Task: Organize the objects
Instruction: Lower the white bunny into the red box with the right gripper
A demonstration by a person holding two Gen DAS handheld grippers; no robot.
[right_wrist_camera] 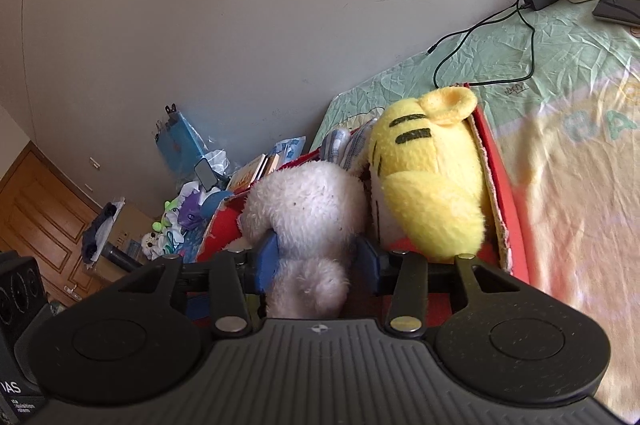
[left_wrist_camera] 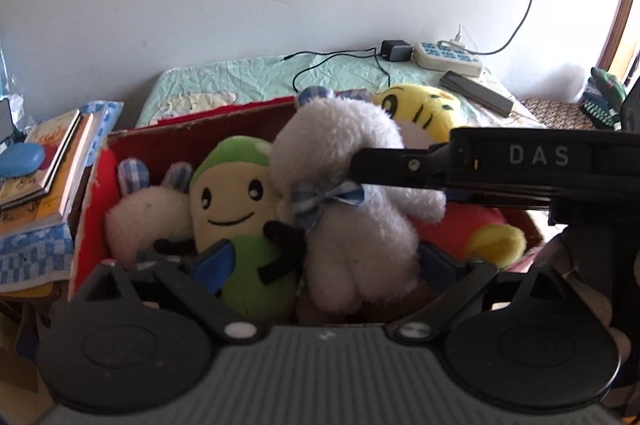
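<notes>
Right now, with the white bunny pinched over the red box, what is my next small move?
Probably lower the right gripper a little, then open: its fingers clamp the white bunny above the red box, between the green plush and the yellow plush.

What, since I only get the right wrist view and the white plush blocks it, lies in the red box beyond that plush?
Observer: A green and yellow smiling plush lies in the red box, beside the white plush that your right gripper clamps, on the side away from the yellow one.
Operator: Anything past it?
Observer: Yes, a smaller white plush with checked ears sits at the box's far end.
Operator: And the left gripper?
Observer: The left gripper is open at the box's near edge, gripping nothing.
</notes>
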